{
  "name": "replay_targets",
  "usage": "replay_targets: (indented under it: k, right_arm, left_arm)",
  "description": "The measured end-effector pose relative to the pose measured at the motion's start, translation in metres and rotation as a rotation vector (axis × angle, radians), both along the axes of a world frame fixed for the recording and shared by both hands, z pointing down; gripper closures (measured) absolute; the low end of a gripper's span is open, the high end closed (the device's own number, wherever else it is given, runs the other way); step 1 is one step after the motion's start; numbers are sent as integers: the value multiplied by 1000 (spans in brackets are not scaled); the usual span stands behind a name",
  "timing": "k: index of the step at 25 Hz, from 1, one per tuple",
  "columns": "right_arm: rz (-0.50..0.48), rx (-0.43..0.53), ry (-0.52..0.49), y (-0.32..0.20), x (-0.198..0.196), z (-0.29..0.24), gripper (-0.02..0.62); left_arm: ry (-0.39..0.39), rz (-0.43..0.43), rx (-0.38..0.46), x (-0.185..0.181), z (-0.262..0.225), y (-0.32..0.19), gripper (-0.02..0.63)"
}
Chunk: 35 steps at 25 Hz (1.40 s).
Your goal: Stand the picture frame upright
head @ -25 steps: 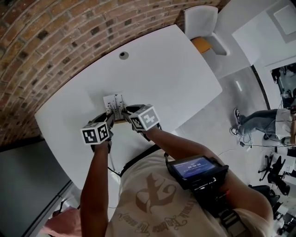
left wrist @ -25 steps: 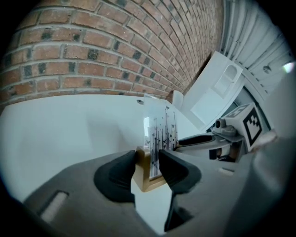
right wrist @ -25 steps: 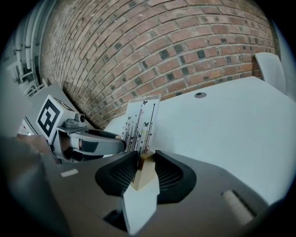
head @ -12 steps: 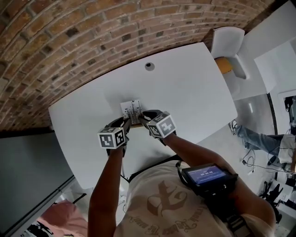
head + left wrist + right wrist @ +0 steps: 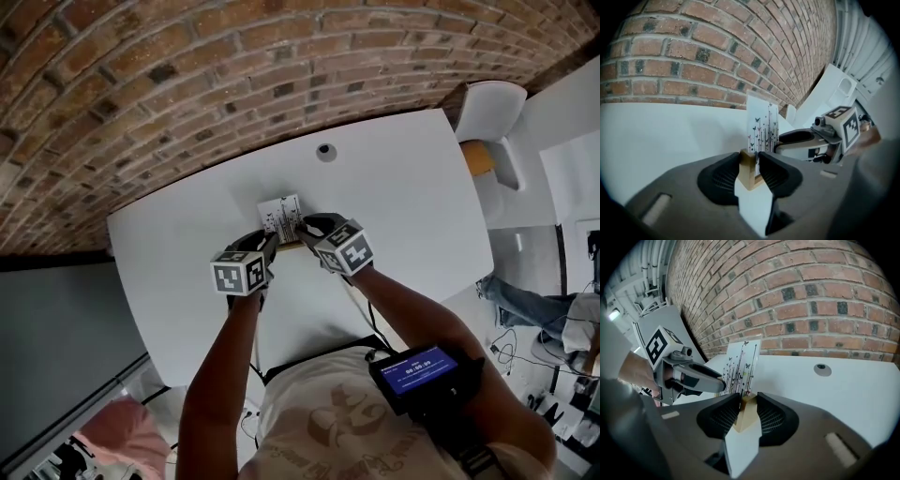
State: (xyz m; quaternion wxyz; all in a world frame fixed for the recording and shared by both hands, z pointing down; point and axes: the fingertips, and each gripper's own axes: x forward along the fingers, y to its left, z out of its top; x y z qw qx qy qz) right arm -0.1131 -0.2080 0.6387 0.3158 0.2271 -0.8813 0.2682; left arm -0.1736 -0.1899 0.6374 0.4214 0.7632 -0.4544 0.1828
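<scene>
On the desk (image 5: 403,202): picture frame (image 5: 283,217) is standing up between both tongs.
Left tongs (image 5: 751,169): jaws are closing, pinching the frame's wooden bottom corner.
Right tongs (image 5: 746,411): jaws are gripping the other bottom corner.
Behind: brick wall (image 5: 187,75) is running along the desk's far edge.

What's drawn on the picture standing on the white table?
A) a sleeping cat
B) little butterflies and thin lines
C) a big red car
B: the picture frame shows small dark butterflies among thin upright lines on a white sheet.
</scene>
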Motion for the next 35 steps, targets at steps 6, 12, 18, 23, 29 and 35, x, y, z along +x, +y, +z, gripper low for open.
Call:
replay_targets:
  k: [6, 12, 18, 23, 29, 35]
  right_arm:
    - [-10, 60, -38, -54, -4, -4, 469]
    - [-47, 96, -60, -92, -6, -2, 469]
    - [-101, 161, -51, -126, -8, 2, 469]
    - [-117, 211, -63, -154, -11, 10, 469]
    - [-114, 257, -50, -182, -20, 17, 469]
    - [-100, 343, -19, -208, -27, 17, 468]
  left_arm:
    - [-32, -2, 82, -4, -3, -53, 474]
    - [-51, -22, 118, -5, 0, -87, 476]
    - [-55, -57, 119, -5, 8, -116, 482]
    - [-102, -53, 129, -7, 16, -143, 482]
    - [-149, -56, 145, -16, 21, -172, 482]
    - [-202, -79, 190, -24, 22, -199, 480]
